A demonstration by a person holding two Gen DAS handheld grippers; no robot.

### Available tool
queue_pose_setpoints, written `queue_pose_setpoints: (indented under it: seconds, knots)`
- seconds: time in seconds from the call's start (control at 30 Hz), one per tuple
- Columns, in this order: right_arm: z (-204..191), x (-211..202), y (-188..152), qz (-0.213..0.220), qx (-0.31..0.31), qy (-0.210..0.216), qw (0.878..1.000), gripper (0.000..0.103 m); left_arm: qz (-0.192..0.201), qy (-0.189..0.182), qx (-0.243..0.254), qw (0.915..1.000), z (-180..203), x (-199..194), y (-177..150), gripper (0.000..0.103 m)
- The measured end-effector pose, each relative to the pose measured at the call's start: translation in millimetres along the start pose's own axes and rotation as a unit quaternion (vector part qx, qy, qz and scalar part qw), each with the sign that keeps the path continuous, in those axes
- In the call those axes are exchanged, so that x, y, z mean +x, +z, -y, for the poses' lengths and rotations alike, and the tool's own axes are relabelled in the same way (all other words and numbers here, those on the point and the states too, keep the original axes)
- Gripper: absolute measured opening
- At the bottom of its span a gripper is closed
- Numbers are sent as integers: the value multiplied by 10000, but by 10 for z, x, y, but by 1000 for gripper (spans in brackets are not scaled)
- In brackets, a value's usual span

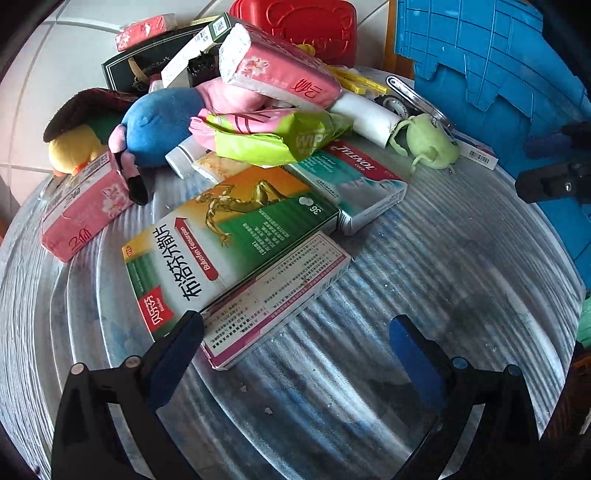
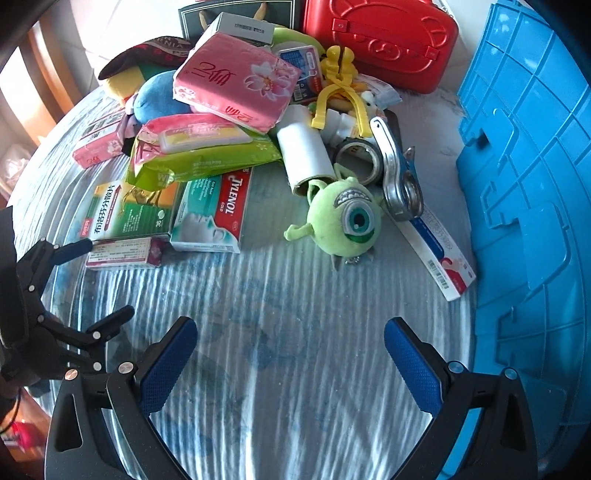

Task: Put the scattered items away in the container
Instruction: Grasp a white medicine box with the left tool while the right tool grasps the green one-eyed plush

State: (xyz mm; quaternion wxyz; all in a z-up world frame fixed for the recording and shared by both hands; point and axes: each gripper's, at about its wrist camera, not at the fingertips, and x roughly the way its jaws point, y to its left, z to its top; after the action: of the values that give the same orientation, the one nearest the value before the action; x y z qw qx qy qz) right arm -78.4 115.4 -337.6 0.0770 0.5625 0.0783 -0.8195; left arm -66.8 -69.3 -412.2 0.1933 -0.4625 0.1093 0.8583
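Observation:
A heap of items lies on the ribbed table: a green and orange medicine box on a white and magenta box, a Tylenol box, wipes, pink tissue packs and a green one-eyed plush. The blue crate stands at the right. My left gripper is open, its left finger against the white and magenta box. My right gripper is open and empty above bare table.
A red case and a dark box stand behind the heap. Yellow clips, a tape roll, a metal tool, a white roll and a toothpaste box lie near the crate.

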Motion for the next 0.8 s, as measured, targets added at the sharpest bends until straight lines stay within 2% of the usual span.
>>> queue_pose_setpoints:
  seconds: [0.1,0.17,0.3,0.37,0.43,0.5,0.63,0.8]
  knots:
    - [11,11,-27,-24,-3,-12,10000,103,-78,123,148,9998,-78,84,60,102]
    - [20,17,-41,-29,1,-27,10000,103,-275,-112,-32,9996,-228,208,125,102]
    - [58,30,-63,-23,48,-66,10000,103,-276,-334,-59,9990,-355,282,210,101]
    - [84,47,-43,20,87,-87,9999,103,-200,-357,-56,9991,-354,258,206,91]
    - [105,73,-4,90,125,-144,9998,103,-114,-293,-53,9995,-346,219,195,61]
    - [134,113,52,192,198,-211,9994,103,-88,-389,-160,9991,-361,192,197,45]
    - [194,262,199,407,322,-449,9976,103,-48,-503,-213,9985,-312,162,161,35]
    - [308,537,336,498,420,-734,9952,103,-36,-624,-248,9977,-256,115,146,29]
